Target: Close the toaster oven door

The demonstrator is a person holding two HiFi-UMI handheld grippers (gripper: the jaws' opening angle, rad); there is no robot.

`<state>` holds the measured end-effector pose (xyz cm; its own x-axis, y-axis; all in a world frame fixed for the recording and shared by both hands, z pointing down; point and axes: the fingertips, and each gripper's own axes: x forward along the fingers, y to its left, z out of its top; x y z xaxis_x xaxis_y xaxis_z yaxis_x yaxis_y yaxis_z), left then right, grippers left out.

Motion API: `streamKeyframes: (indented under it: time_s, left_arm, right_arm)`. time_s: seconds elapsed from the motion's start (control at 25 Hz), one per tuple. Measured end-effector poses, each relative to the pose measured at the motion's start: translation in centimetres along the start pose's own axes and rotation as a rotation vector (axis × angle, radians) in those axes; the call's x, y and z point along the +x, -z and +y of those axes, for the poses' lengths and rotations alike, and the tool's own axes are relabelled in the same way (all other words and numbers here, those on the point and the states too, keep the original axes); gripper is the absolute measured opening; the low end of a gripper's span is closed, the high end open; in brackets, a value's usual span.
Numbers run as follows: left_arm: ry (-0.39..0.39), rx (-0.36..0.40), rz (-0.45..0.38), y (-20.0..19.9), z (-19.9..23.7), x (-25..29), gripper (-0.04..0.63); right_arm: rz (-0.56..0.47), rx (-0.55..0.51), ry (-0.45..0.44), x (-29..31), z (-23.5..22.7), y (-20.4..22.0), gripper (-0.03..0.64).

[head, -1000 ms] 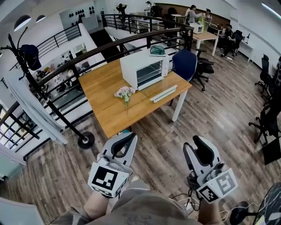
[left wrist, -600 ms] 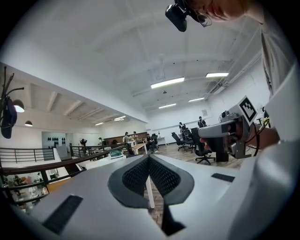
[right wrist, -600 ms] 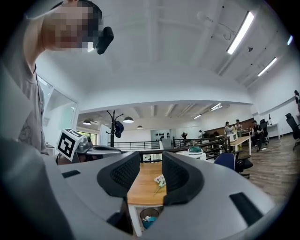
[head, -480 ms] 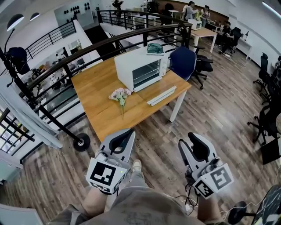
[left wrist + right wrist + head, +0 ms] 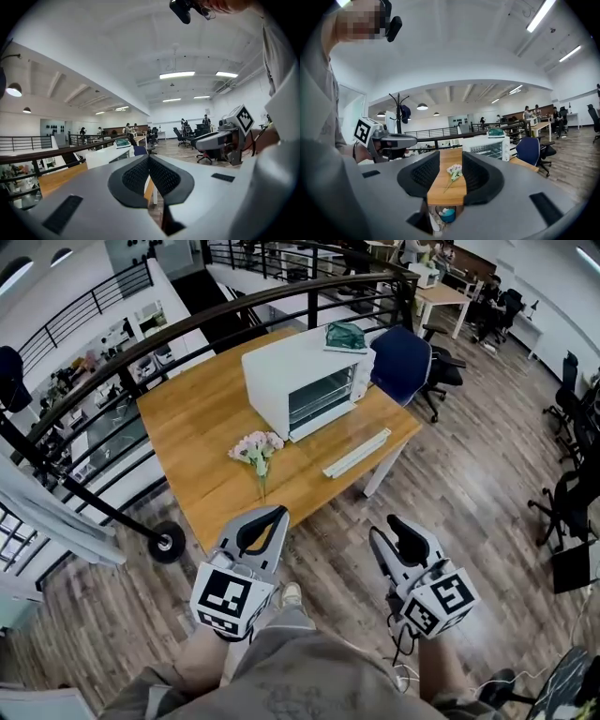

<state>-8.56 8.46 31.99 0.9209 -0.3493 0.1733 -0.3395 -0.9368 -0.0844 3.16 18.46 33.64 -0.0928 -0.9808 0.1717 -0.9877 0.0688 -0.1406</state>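
A white toaster oven [image 5: 305, 381] stands on the far side of a wooden table [image 5: 202, 432], its glass front with racks facing right. From this distance I cannot tell how its door stands. Both grippers hang in front of the person, short of the table's near edge and far from the oven. My left gripper [image 5: 270, 516] is shut, its pads [image 5: 140, 174] pressed together with nothing between them. My right gripper [image 5: 392, 527] is open and empty; through its gap in the right gripper view I see the table, and beyond its right jaw the oven [image 5: 485, 146].
A small bunch of flowers [image 5: 255, 448] and a long white flat object [image 5: 356, 454] lie on the table in front of the oven. A green item [image 5: 345, 336] rests on the oven top. A blue chair [image 5: 401, 371] stands at the table's right end, and a black railing [image 5: 187, 334] runs behind it.
The person has walked toward the table, which now sits larger and nearer in the head view. Both grippers came along; the right one has drifted slightly left.
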Motion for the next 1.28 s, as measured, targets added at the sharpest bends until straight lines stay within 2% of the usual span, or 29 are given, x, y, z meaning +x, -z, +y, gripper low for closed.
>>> streamKeyframes:
  time_s: [0.2, 0.36, 0.6, 0.96, 1.16, 1.28]
  left_arm:
    - [0.049, -0.047, 0.043, 3.5, 3.7, 4.2, 0.017]
    - [0.083, -0.082, 0.107, 6.9, 6.2, 7.0, 0.017]
    - [0.122, -0.077, 0.195, 11.1, 8.3, 10.1, 0.017]
    - [0.089, -0.146, 0.337, 17.2, 9.5, 13.7, 0.017]
    - [0.011, -0.194, 0.4, 20.1, 10.0, 16.3, 0.017]
    - [-0.048, -0.239, 0.446, 21.7, 10.5, 17.4, 0.017]
  right_arm:
    - [0.114, -0.009, 0.0, 7.0, -2.4, 4.6, 0.15]
    - [0.201, 0.045, 0.036, 11.7, -4.5, 8.2, 0.15]
    - [0.3, 0.109, 0.092, 16.2, -7.4, 12.8, 0.15]
    - [0.412, 0.141, 0.089, 20.6, -11.5, 18.4, 0.15]
    - [0.494, 0.143, 0.007, 22.9, -13.3, 21.9, 0.15]
    - [0.559, 0.108, -0.037, 24.0, -14.9, 24.0, 0.15]
